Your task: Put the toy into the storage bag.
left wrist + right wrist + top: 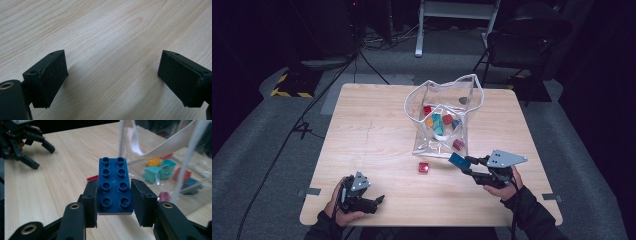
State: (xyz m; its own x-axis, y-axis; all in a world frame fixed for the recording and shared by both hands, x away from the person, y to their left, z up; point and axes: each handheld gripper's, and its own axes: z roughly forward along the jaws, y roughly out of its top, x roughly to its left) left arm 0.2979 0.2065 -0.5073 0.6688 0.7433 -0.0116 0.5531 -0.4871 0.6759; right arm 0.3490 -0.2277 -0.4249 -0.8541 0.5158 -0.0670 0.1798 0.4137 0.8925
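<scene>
On the pale wooden square table [362,130], a clear soft plastic bag [443,117] with a white-edged open rim stands toward the far middle, holding a jumble of small toy bricks in red, orange, teal and blue [441,124]. The right gripper [463,164], held in the person's right hand [502,187] near the table's right front, has its two black jaws clamped on the long sides of a dark blue eight-stud plastic brick [114,186] (studs facing up toward the camera in the right gripper view); the brick is lifted off the table, just in front of the bag's near right corner. A small red square brick [423,167] lies alone on the bare wood, just left of the blue brick and just in front of the bag. The left gripper [381,200] rests low near the front left of the table in the person's left hand [338,205], well apart from the bag and both loose bricks. In the left gripper view its jaws stand spread wide with nothing between them but wood grain.
</scene>
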